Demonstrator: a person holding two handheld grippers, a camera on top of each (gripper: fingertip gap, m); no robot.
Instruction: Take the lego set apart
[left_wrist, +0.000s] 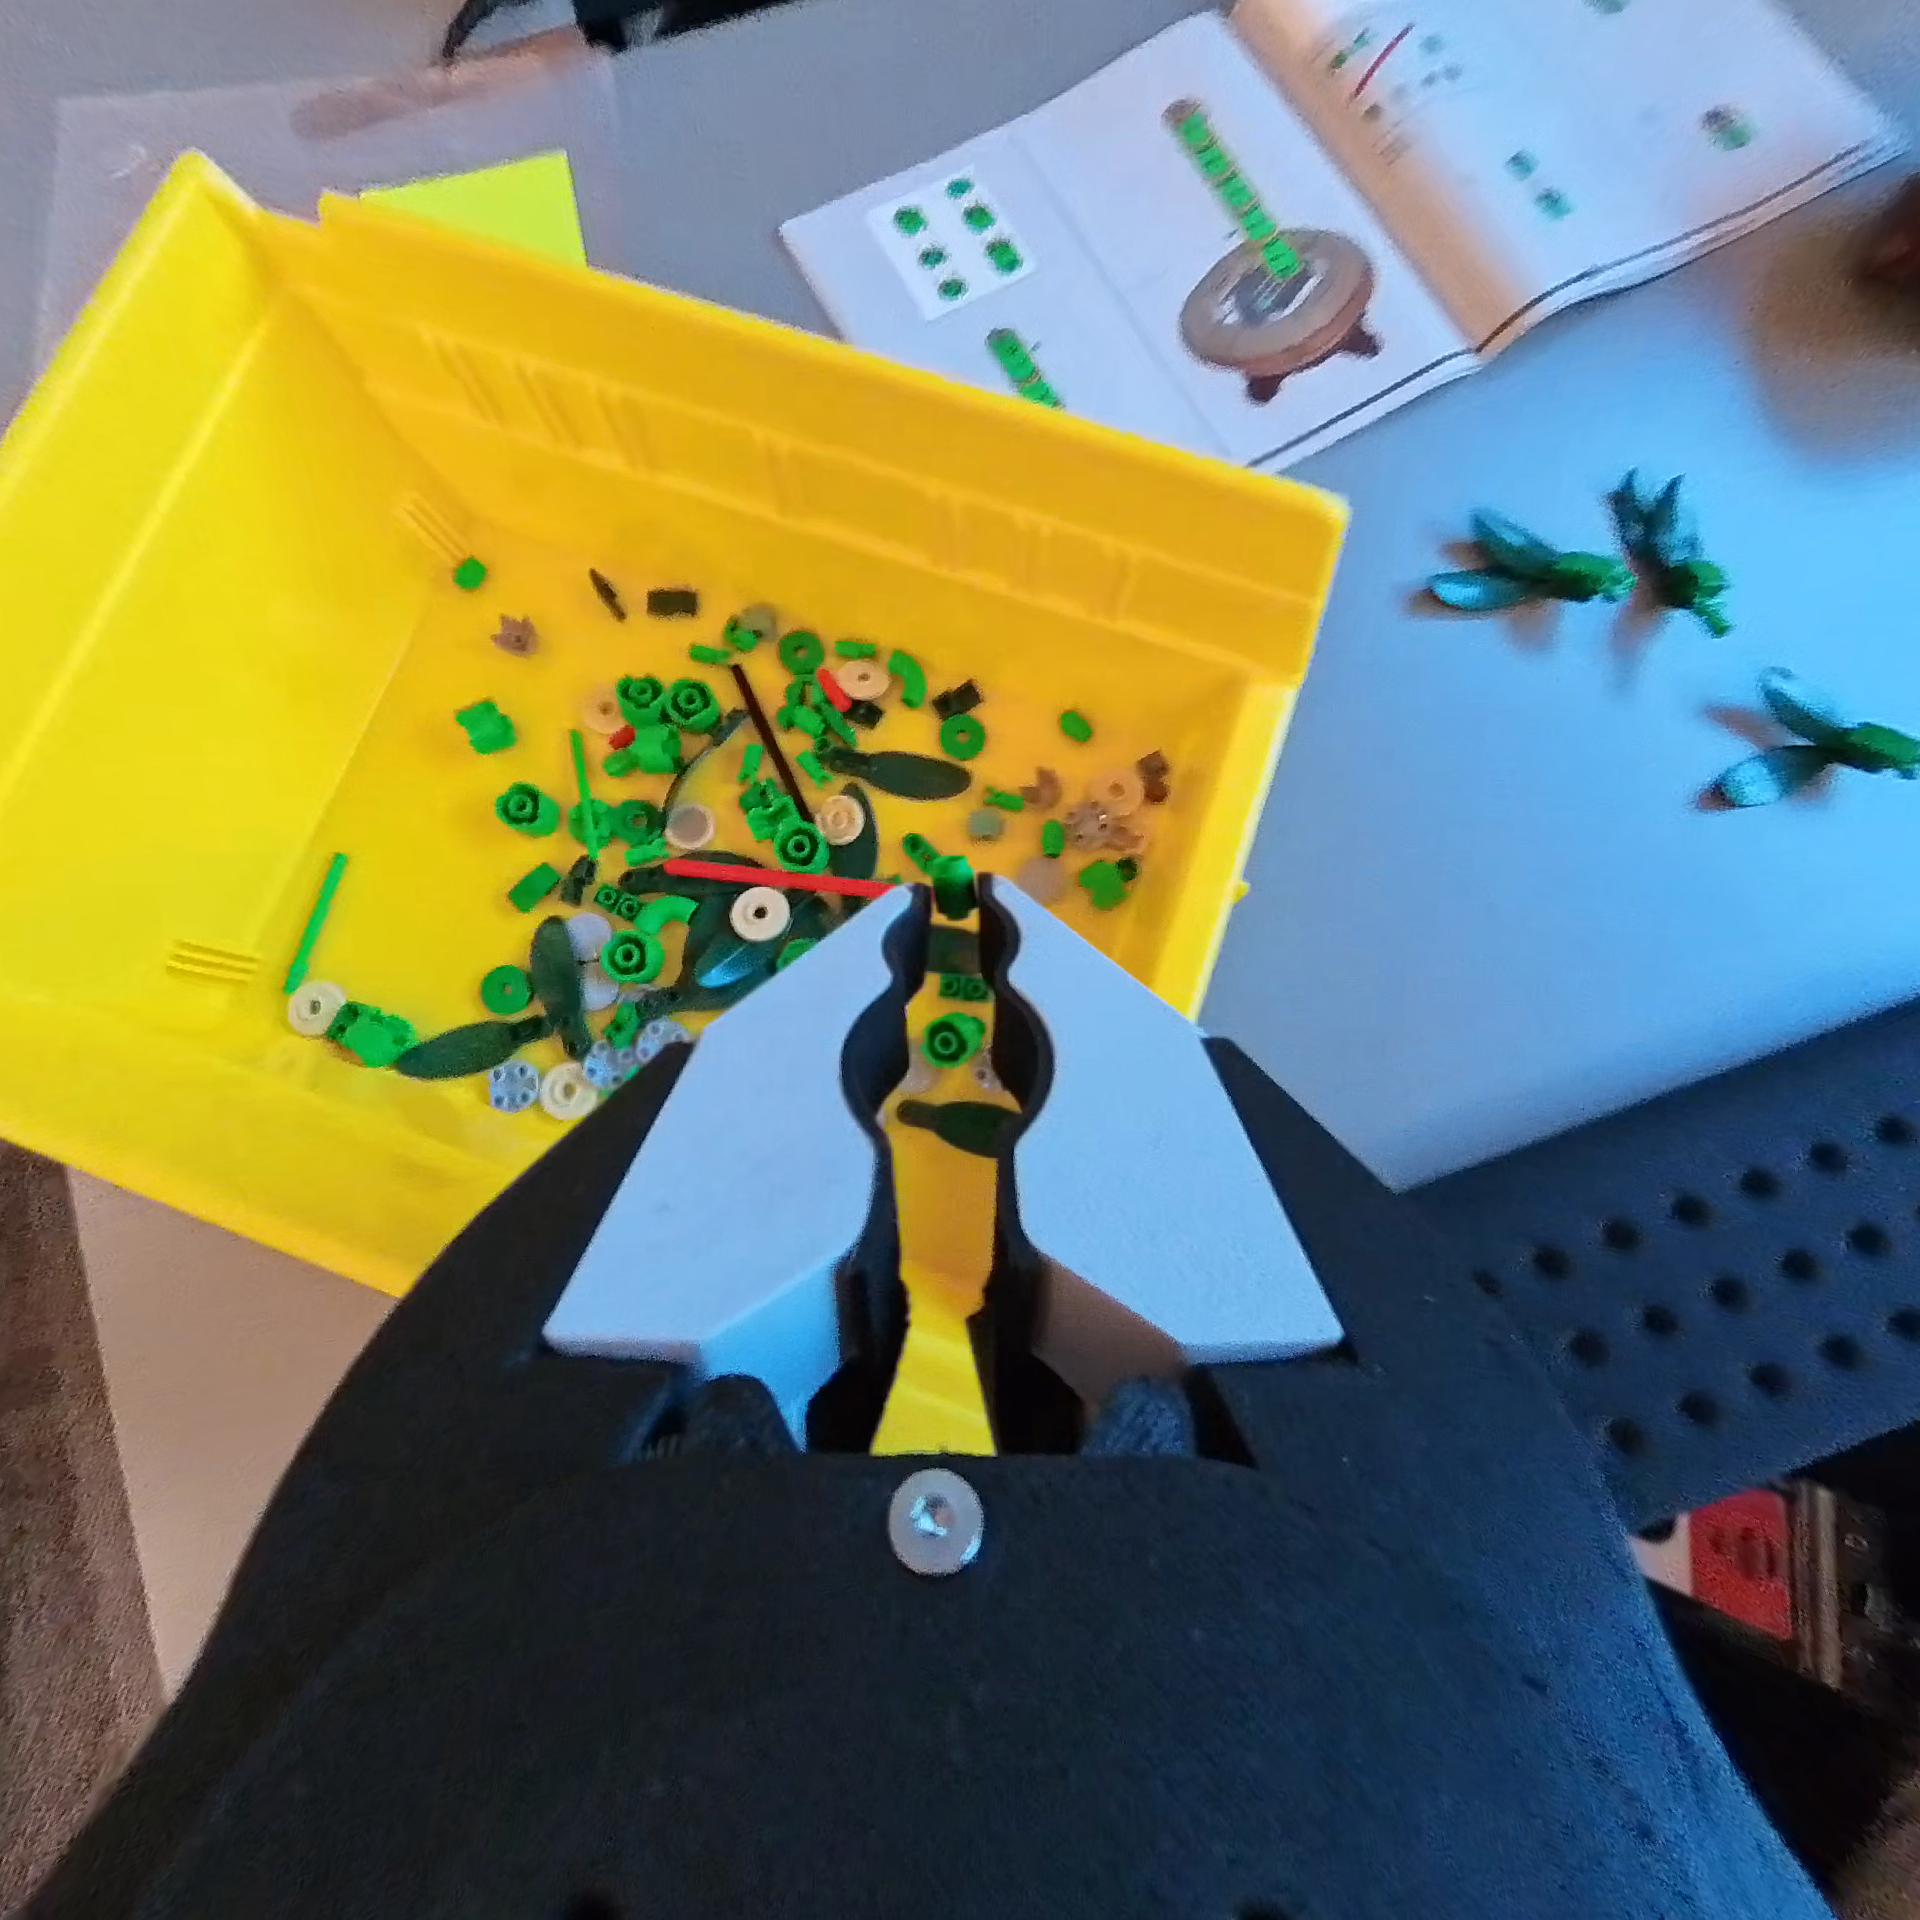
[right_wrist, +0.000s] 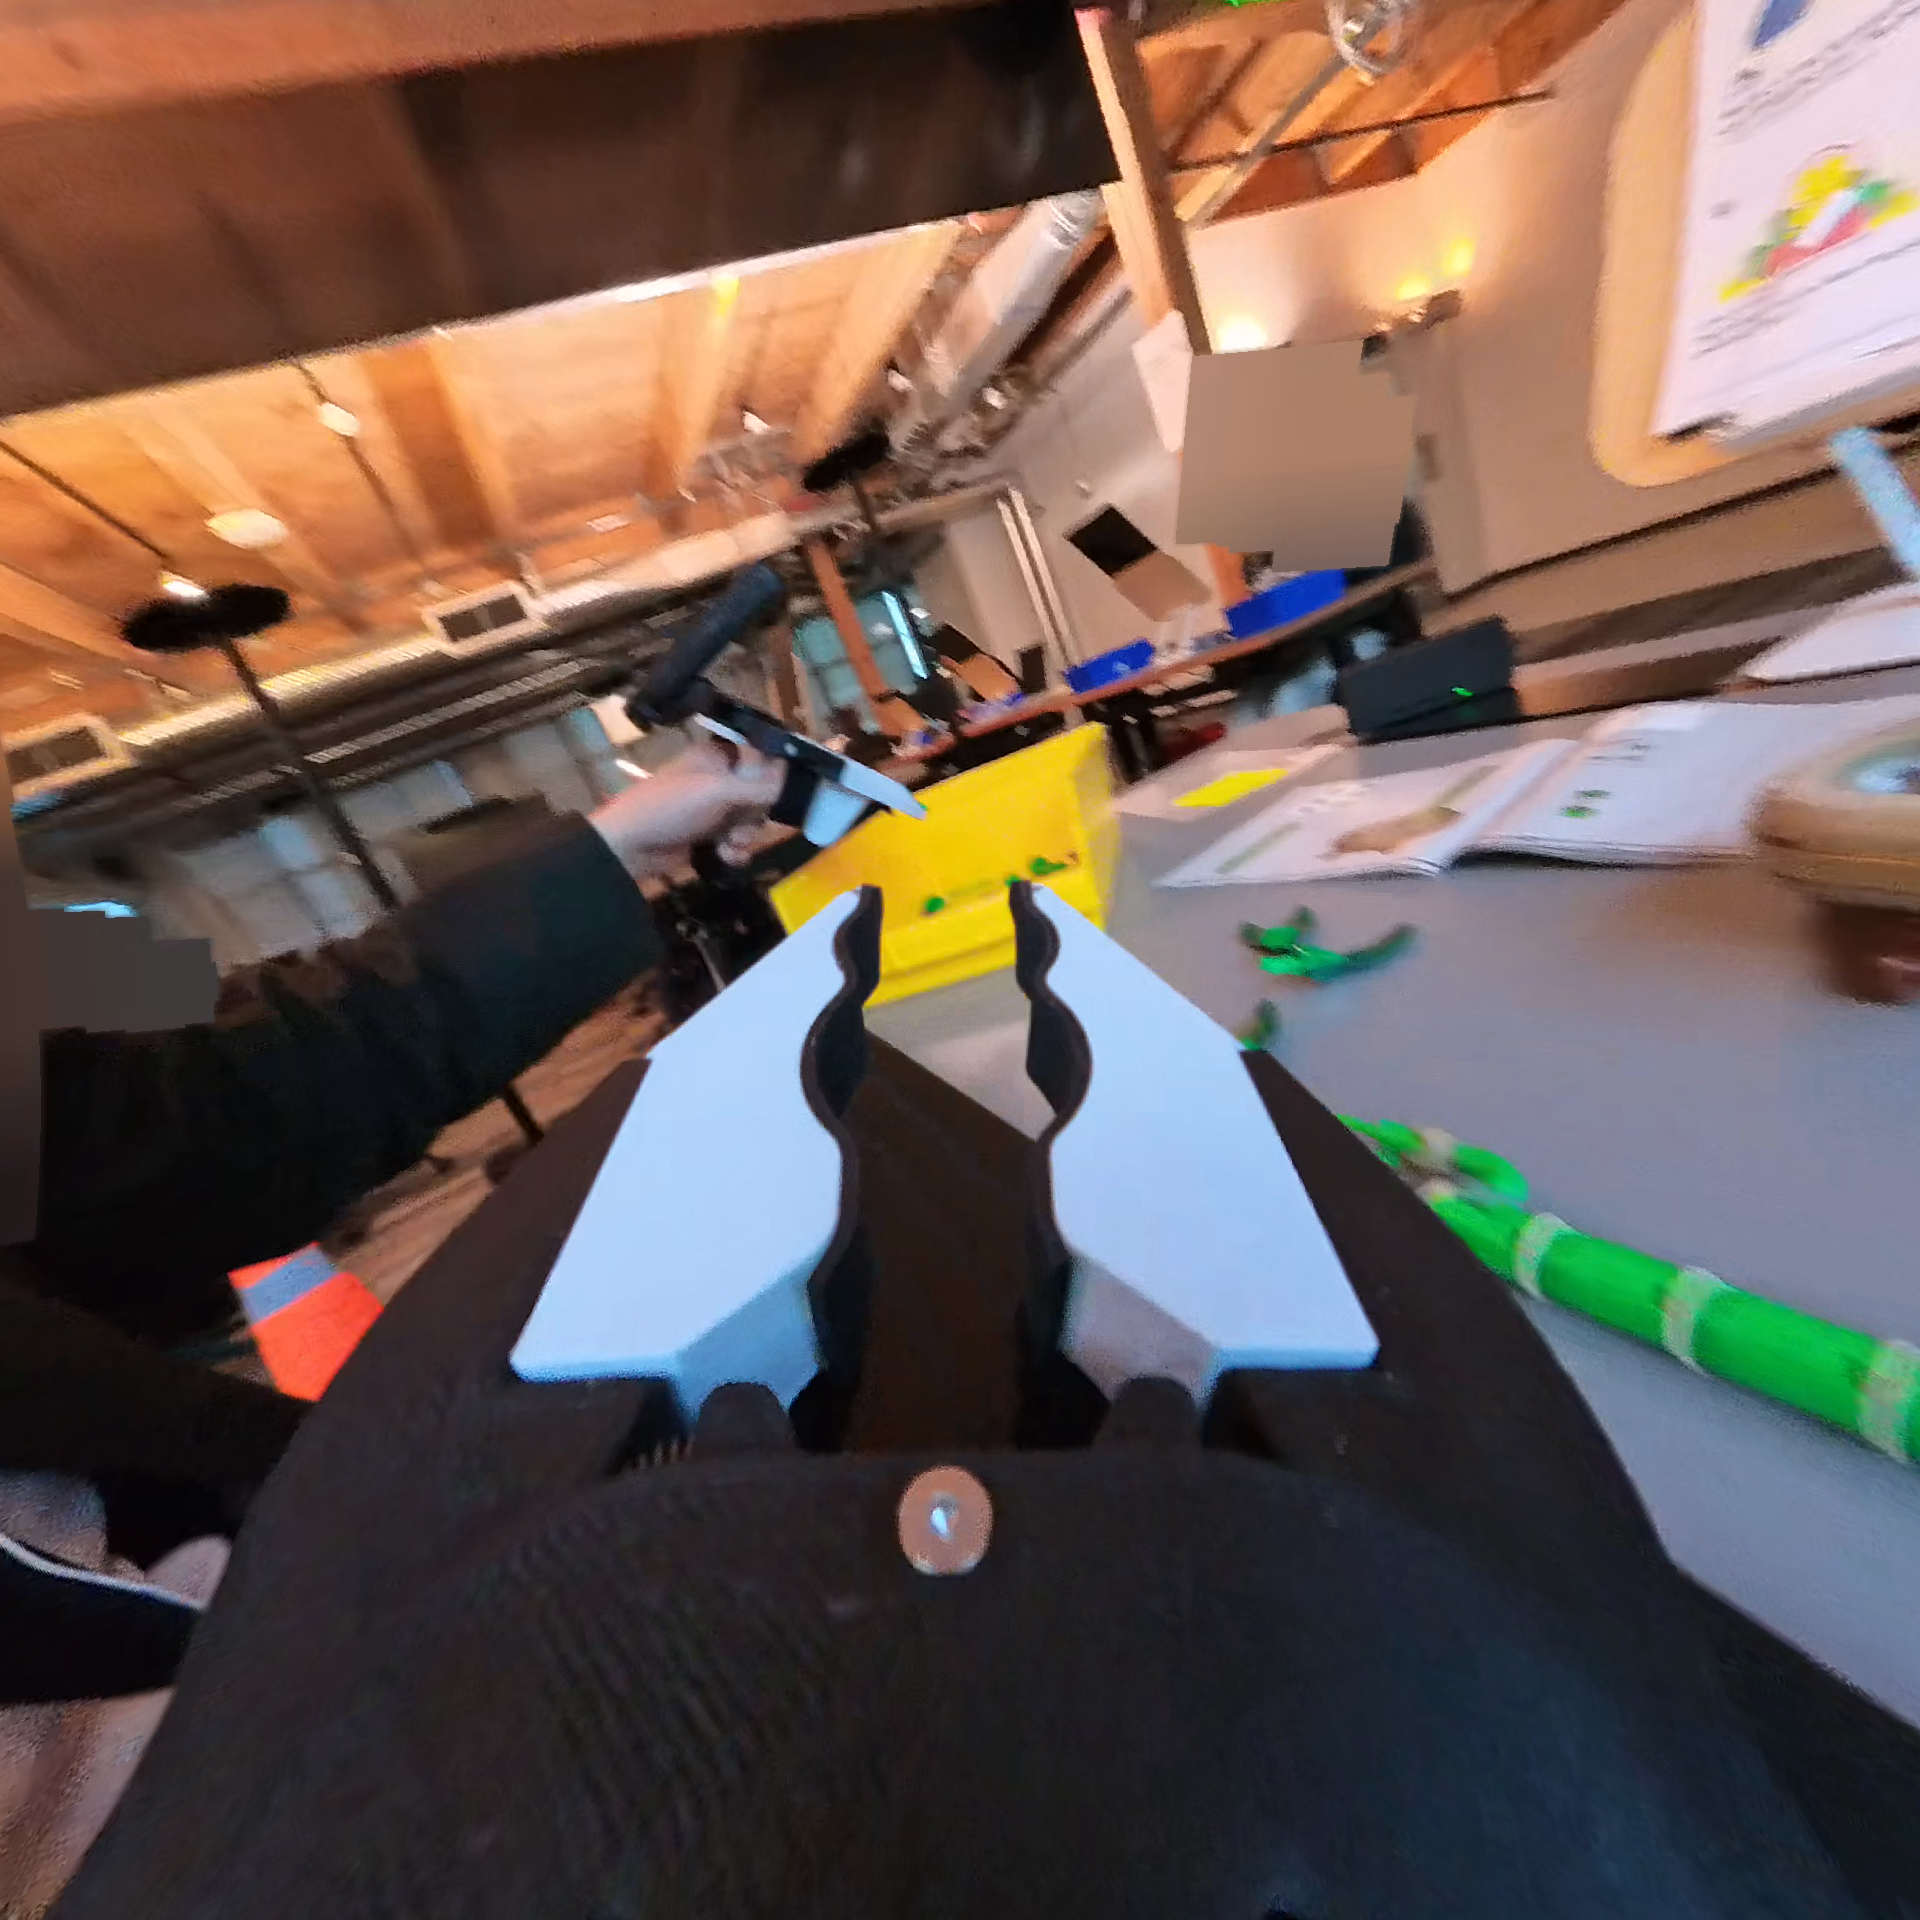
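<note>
My left gripper (left_wrist: 951, 896) is shut on a small green lego piece (left_wrist: 950, 881) and holds it over the yellow bin (left_wrist: 727, 416), which holds several loose green, tan and red pieces. Green leaf clusters (left_wrist: 1538, 571) lie on the grey table to the right of the bin. My right gripper (right_wrist: 943, 904) is open and empty, held low near the table's edge. A green bamboo stalk (right_wrist: 1683, 1320) lies on the table to its right. The left gripper (right_wrist: 831, 790) shows farther off in the right wrist view, above the bin (right_wrist: 966, 852).
An open instruction booklet (left_wrist: 1299, 208) lies behind the bin and shows in the right wrist view (right_wrist: 1507, 800). A round tan lego base (right_wrist: 1849, 831) stands at the right. A black perforated plate (left_wrist: 1714, 1247) is at the table's near edge. A person's dark sleeve (right_wrist: 364, 1039) crosses the left. About 40 centimetres separates my left fingertips from my right. My right gripper is the nearer one to the green bamboo stalk (right_wrist: 1683, 1320): about 15 centimetres, against 45 centimetres.
</note>
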